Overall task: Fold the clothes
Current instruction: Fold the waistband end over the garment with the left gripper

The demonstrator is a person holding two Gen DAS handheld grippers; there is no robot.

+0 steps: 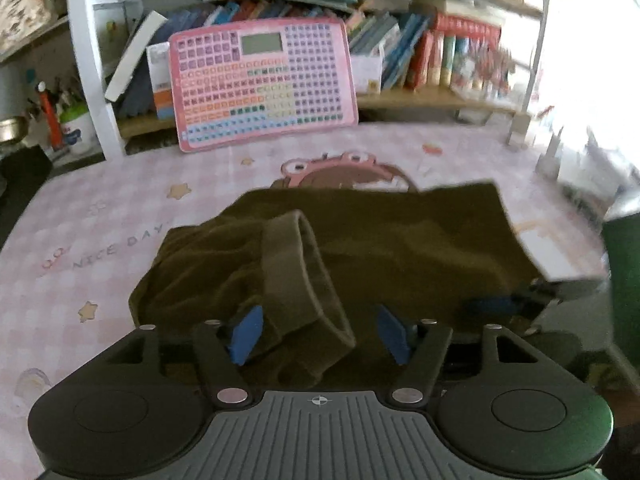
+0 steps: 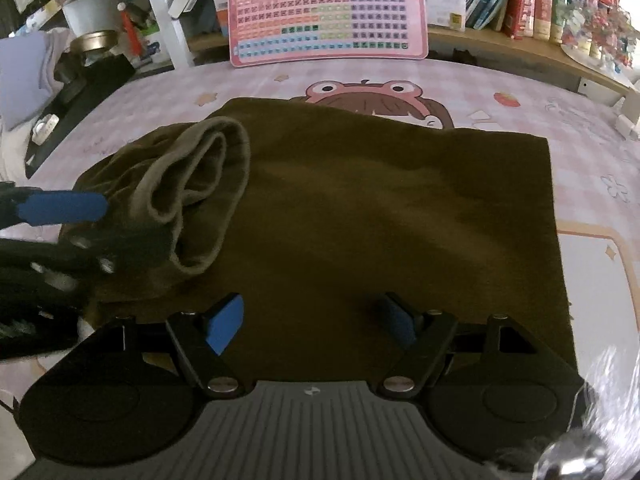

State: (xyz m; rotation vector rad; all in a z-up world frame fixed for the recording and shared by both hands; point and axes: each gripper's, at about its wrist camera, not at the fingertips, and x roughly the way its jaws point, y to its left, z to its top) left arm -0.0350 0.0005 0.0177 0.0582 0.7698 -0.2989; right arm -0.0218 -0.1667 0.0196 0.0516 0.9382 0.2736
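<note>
The left gripper (image 1: 320,334) tilts down over the near left part of the garment (image 2: 360,208), its blue pads (image 1: 246,334) standing wide apart. The ribbed cuff (image 1: 304,276) lies between them, but neither pad presses on it. In the right wrist view this gripper (image 2: 64,208) shows at the garment's left edge, beside the cuff (image 2: 200,192).

The right gripper (image 2: 310,326) also points down, over the garment's near edge, jaws wide with nothing gripped; its pads (image 2: 224,328) hover over flat cloth.

The garment is dark olive-brown and lies on a pink checked mat (image 2: 520,92) with a cartoon frog-hat figure (image 2: 360,92) half covered by its far edge. Its right part is flat with a straight right edge and a squared far corner. Its left part is bunched, with a sleeve folded in over the body, ending in the paler, open cuff. Beyond the garment a pink chart (image 2: 328,8) leans against a bookshelf (image 2: 520,0).
</note>
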